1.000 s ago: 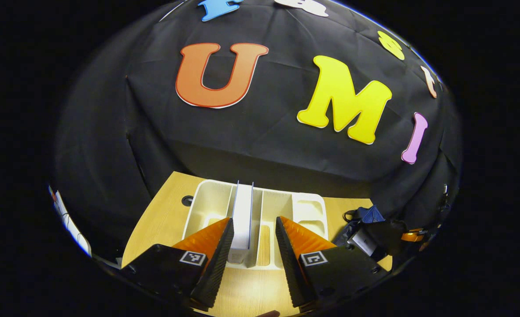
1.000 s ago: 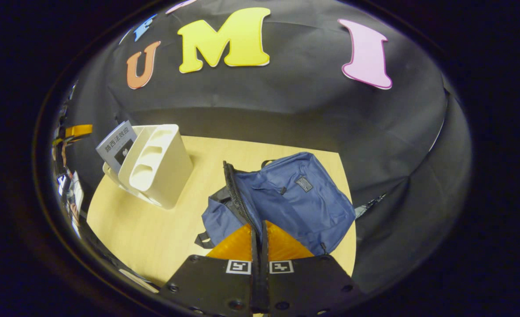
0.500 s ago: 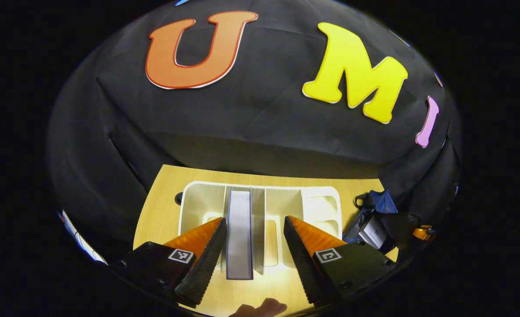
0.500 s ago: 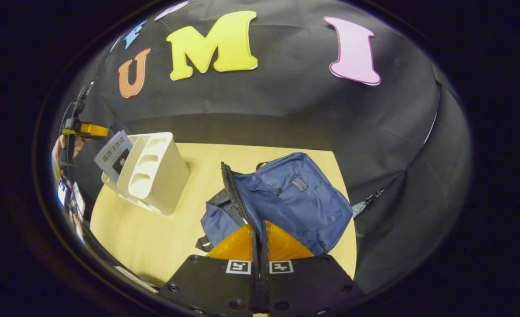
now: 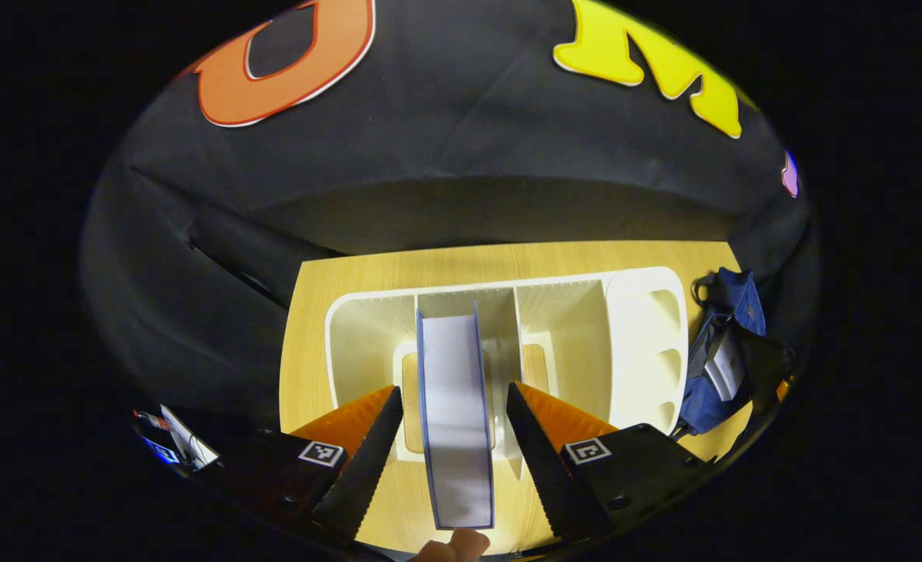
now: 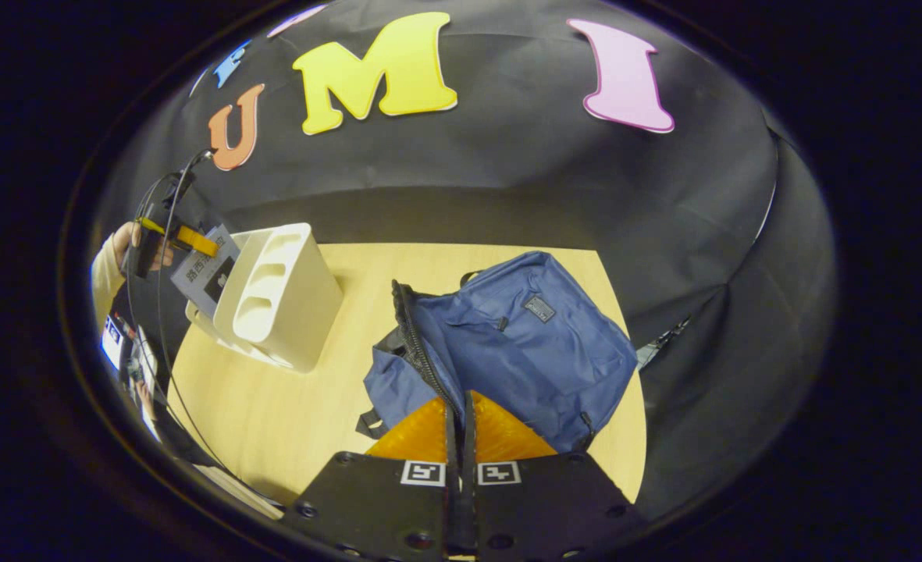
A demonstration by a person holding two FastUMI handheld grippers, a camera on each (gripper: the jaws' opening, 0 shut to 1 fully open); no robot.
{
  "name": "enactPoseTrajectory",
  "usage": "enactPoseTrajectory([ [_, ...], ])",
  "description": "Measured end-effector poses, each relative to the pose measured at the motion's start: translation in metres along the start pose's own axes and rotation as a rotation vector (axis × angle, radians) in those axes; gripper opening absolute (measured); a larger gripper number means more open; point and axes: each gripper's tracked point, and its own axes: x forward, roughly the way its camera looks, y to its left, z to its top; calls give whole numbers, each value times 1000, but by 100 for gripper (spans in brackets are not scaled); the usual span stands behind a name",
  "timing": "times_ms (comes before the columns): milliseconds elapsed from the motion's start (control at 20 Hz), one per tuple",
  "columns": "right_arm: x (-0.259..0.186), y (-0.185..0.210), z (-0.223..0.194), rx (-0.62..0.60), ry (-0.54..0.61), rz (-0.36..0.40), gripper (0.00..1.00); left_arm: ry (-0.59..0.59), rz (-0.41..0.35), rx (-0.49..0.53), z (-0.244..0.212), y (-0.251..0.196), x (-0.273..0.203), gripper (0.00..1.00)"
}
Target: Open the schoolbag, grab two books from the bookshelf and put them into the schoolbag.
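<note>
Left tool (image 5: 451, 433) spread wide over bookshelf (image 5: 562, 328), book (image 5: 454, 421) standing upright between its fingers, gap each side (no contact either finger). Book sits in middle slot of bookshelf on counter (image 5: 304, 328). Right tool (image 6: 459, 425) pressed together, whether on schoolbag (image 6: 523, 351) edge cannot tell. Schoolbag lies unzipped just ahead, right of bookshelf.

The right gripper (image 6: 461, 437) hides the schoolbag's (image 6: 523, 343) near edge, so any grip is unclear.
</note>
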Motion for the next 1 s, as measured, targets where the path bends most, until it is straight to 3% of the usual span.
enactPoseTrajectory([
  [100,0,3,-2,7,7,8,0,66,54,-18,-9,9,9,87],
  [250,0,6,-6,-5,15,11,0,133,39,-19,-15,7,17,85],
  [300,1,7,-8,-8,19,17,0,156,28,-32,-20,3,19,82],
  [350,3,7,-10,-13,22,19,0,175,8,-47,-23,-2,20,71],
  [650,4,11,-15,-6,30,58,1,241,-55,-78,-34,-13,27,51],
  [1000,4,4,-25,-20,35,84,1,217,-83,-133,-41,-20,-1,48],
])
